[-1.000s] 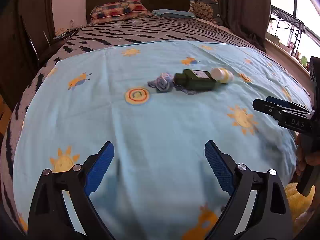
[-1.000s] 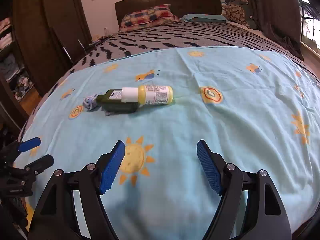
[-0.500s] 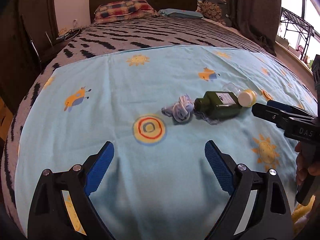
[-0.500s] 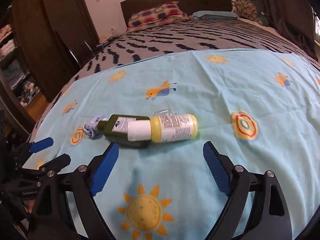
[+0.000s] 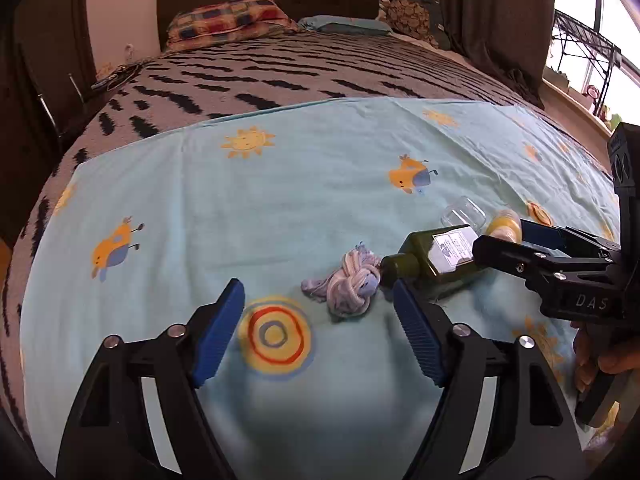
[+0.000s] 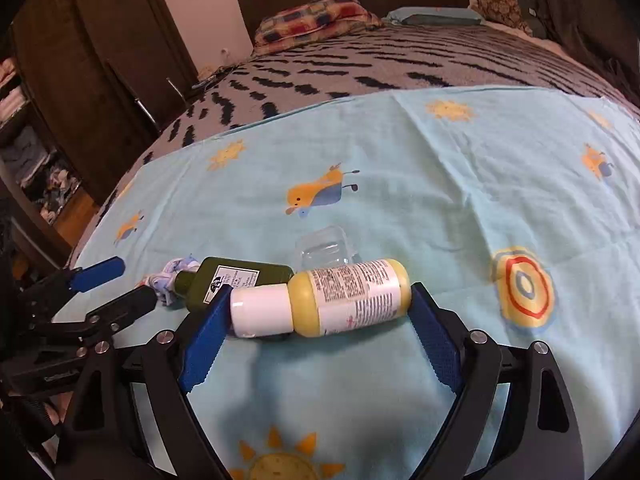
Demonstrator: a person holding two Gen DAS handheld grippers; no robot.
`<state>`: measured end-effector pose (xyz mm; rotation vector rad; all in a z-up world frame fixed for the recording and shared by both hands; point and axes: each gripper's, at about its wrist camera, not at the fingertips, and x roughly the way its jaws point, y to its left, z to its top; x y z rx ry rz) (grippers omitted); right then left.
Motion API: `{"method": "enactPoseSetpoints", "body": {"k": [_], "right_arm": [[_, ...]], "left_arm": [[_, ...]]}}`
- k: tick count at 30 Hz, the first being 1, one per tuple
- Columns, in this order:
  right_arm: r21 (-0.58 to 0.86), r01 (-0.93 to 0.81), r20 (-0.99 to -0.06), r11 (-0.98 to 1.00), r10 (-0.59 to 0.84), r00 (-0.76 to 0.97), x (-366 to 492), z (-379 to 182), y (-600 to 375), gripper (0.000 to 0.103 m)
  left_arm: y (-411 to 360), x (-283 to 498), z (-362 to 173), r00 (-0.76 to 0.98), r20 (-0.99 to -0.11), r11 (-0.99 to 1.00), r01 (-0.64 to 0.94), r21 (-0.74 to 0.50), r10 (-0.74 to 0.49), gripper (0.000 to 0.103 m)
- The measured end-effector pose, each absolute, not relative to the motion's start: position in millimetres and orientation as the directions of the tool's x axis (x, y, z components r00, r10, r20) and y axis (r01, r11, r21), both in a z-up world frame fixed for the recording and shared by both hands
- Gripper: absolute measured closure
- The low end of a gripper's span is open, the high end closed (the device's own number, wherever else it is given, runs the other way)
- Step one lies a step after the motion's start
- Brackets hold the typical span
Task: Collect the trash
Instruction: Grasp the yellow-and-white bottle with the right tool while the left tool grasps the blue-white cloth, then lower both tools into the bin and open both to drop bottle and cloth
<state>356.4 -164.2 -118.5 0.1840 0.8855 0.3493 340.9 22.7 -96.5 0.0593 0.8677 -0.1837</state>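
Yellow bottle lengthwise between wide-open right tongs.

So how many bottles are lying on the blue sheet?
2: the yellow bottle lies between the right gripper's open jaws, and the dark green bottle lies behind its white cap. None seem hidden.

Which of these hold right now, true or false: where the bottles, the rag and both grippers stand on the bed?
1. The yellow plastic bottle with the white cap lies on its side between the right gripper's blue pads. True.
2. The dark green glass bottle stands upright. False: it lies flat on the light blue printed sheet.
3. The left gripper is shut on the knotted blue-and-white rag. False: its jaws, just closing, are open short of the rag.
4. A clear plastic container lies behind the bottles. True.
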Motion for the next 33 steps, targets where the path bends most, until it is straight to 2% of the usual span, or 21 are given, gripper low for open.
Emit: {"method": "enactPoseSetpoints", "body": {"k": [10,19,33], "right_arm": [[0.289,-0.248,-0.713,0.925,0.381,0.588,356,-117,-159,0.018],[0.240,-0.259,-0.692,0.936,0.352,0.631,324,-99,-159,0.018],[0.209,-0.281,-0.655,0.937,0.348,0.671,219,-74,-176,0.018]], "left_arm": [[12,345,-104,0.607,-0.773,0.968,0.250,-0.031,-0.182,0.077],[16,313,-87,0.633,-0.754,0.969,0.246,-0.022,-0.178,0.081],[5,199,-49,0.683,-0.695,0.956,0.294,-0.016,-0.222,0.081]]}}
